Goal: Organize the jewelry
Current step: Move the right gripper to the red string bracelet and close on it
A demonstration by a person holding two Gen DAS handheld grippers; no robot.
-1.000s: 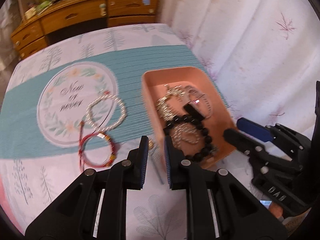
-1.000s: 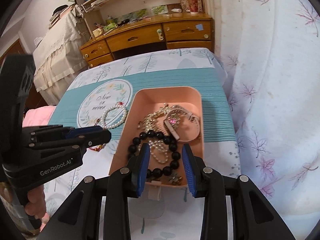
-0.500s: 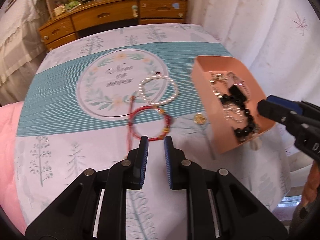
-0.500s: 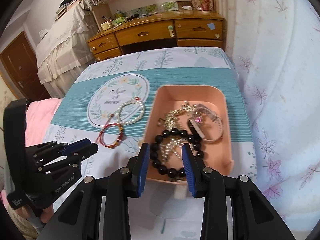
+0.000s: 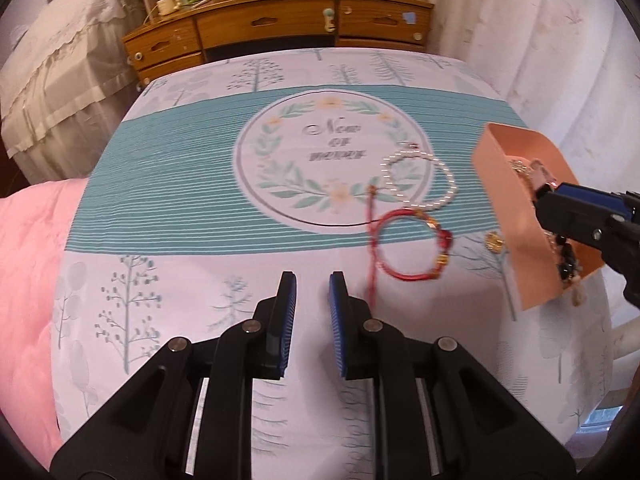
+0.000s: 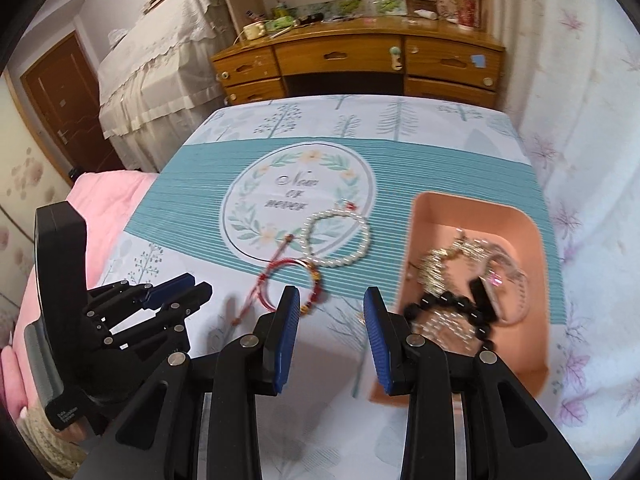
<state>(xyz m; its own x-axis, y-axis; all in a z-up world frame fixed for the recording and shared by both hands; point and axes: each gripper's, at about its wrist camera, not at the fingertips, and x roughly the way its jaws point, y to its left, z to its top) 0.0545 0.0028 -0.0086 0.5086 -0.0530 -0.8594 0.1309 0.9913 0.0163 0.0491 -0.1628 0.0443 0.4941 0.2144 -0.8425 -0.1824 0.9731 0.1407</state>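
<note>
A pink tray (image 6: 536, 240) (image 5: 504, 184) at the table's right holds several pieces: black beads (image 6: 452, 308), a gold chain, a watch. On the cloth left of it lie a white pearl bracelet (image 5: 448, 178) (image 6: 362, 248), a red string bracelet (image 5: 380, 252) (image 6: 316, 280) and a small gold charm (image 5: 495, 241). My left gripper (image 5: 312, 280) is open a little and empty, above the cloth left of the red bracelet. My right gripper (image 6: 330, 296) is open and empty, near the red bracelet and the tray's left wall.
The table carries a white and teal cloth with a round wreath print (image 5: 332, 160). A pink bedspread (image 5: 28, 264) lies to the left. A wooden desk with drawers (image 6: 352, 64) stands beyond the far edge. A curtain (image 6: 580, 100) hangs on the right.
Both grippers have swung left, away from the tray. The left gripper pulled back toward the table's front. The jewelry has not moved.
</note>
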